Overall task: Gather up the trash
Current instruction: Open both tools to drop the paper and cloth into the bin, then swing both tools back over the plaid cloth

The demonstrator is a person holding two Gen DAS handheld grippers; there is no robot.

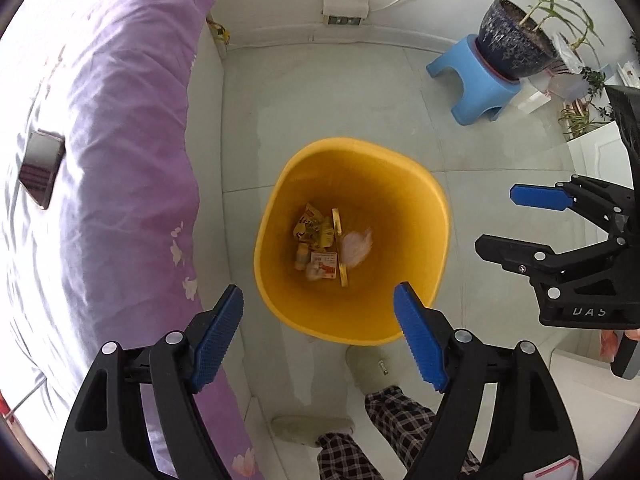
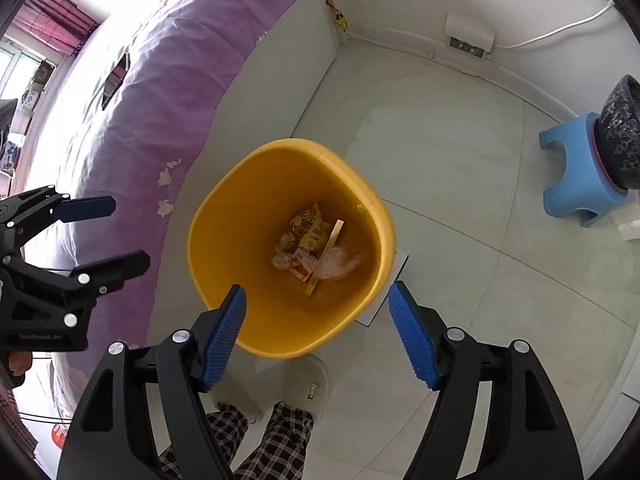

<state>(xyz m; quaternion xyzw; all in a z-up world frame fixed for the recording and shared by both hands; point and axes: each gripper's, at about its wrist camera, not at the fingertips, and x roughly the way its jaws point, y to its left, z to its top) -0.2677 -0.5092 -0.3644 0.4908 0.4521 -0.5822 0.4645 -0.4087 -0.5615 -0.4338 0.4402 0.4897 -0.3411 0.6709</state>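
A yellow trash bin (image 1: 412, 184) stands on the tiled floor beside the bed; it also shows in the right wrist view (image 2: 224, 200). Inside lie yellow wrappers (image 1: 312, 230), a small orange-and-white box (image 1: 325, 264) and a blurred pale crumpled tissue (image 1: 356, 246), which also shows in the right wrist view (image 2: 336, 264). My left gripper (image 1: 318, 334) is open and empty above the bin's near rim. My right gripper (image 2: 316, 332) is open and empty above the bin, and it shows from the side in the left wrist view (image 1: 496, 220).
A bed with a purple cover (image 1: 112, 120) runs along the left, with a phone (image 1: 42, 168) on it. A blue stool (image 1: 476, 84) carries a dark plant pot (image 1: 512, 38) at the back right. The person's slippered feet (image 1: 368, 372) stand just before the bin.
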